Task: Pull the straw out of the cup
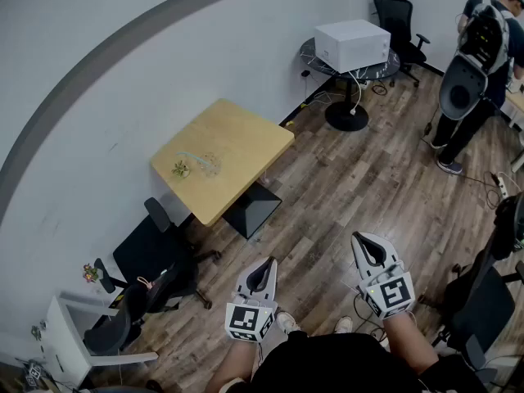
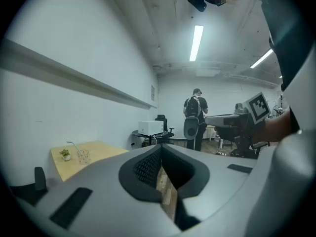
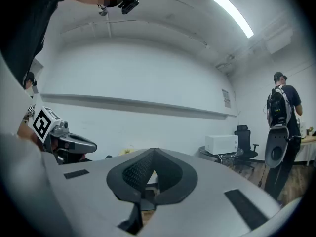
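Since both claws are well short of the table [image 1: 237, 137], I judge the task has not properly begun: this is the approach, with the straw yet to be touched. My left claw [image 1: 265, 265] has its jaws pressed together on nothing, and the left gripper view shows only a sliver of floor [image 1: 344, 178] through the slot behind the tips. My right claw [image 1: 362, 242] is the same, jaws together and empty, held beside the left one above that floor.

The cup [image 1: 210, 164] is clear and stands toward the left corner of the table, with the straw [image 2: 74, 146] standing in it, its top leaning over toward a small plant [image 1: 180, 169] just beside the cup. Next I need to close the gap to the table, part the jaws of one claw, and bring them round the straw above the rim. The other claw could steady the cup, which looks light and likely to tip or lift with the straw.

By count: two claws, one table, one cup, one straw, one plant, one white box [image 1: 352, 43] further along, and one other person [image 1: 479, 64] far off to the right
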